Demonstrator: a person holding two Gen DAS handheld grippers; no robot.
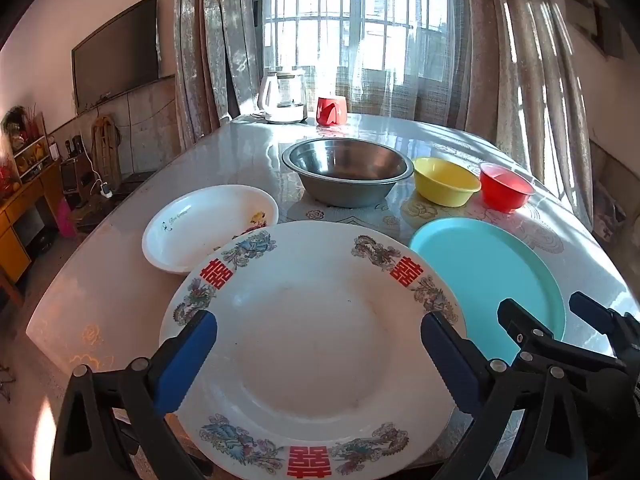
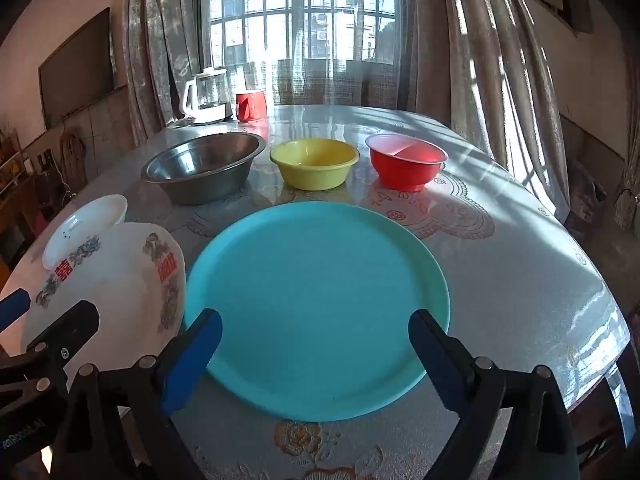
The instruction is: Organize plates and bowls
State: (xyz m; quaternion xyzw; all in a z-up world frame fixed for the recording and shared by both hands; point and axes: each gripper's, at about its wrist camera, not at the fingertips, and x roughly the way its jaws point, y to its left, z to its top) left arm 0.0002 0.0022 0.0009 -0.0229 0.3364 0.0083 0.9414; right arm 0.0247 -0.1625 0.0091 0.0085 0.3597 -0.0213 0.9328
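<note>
My left gripper [image 1: 319, 332] is open above a large white plate with red characters [image 1: 312, 344], which lies on the table's near edge; it also shows in the right wrist view [image 2: 116, 280]. My right gripper [image 2: 315, 330] is open above the near part of a teal plate [image 2: 316, 304], also in the left wrist view [image 1: 492, 276]. A smaller white plate [image 1: 200, 224] lies behind the decorated one. Behind the plates stand a steel bowl [image 2: 204, 164], a yellow bowl [image 2: 314, 162] and a red bowl [image 2: 406, 160] in a row. Both grippers hold nothing.
The table [image 2: 520, 264] has a patterned glossy cover. A white kettle [image 1: 282, 98] and a red mug [image 1: 331, 110] stand at the far edge by the curtained window. Shelves and a TV are on the left wall.
</note>
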